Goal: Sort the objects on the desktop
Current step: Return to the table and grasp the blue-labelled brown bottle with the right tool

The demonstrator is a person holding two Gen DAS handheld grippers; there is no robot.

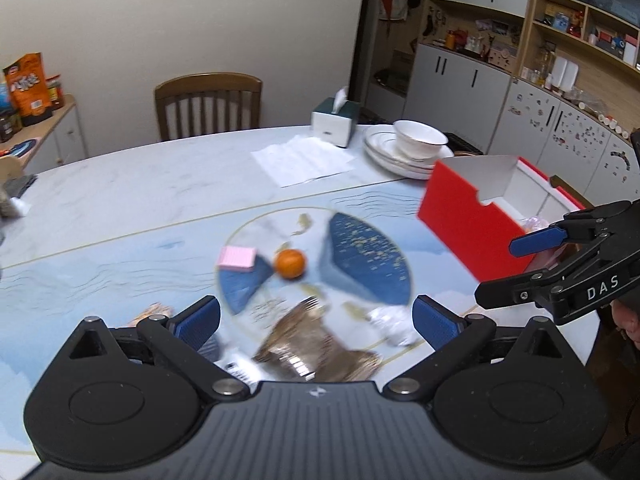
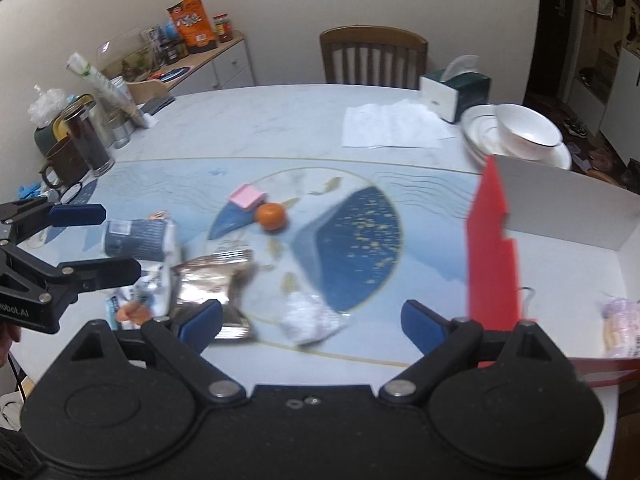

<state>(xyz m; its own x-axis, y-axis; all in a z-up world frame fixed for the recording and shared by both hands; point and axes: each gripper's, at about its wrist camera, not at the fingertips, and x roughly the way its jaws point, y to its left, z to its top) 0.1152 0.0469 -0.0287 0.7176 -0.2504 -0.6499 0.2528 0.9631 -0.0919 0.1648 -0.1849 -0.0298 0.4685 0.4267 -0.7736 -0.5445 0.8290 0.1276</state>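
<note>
Your left gripper (image 1: 316,322) hangs with its jaws spread wide and nothing between them, above a silver foil packet (image 1: 316,350) near the table's (image 1: 120,200) near edge. Your right gripper (image 2: 312,322) is also spread and empty, over a crumpled white wrapper (image 2: 310,316). Toward the table's middle an orange (image 2: 272,216) sits just beside a pink sticky-note pad (image 2: 247,196). A blue-and-white packet (image 2: 138,240) lies left of the foil one. The red open box (image 2: 560,220) stands at the right edge, a pale wrapped snack (image 2: 622,322) inside.
</note>
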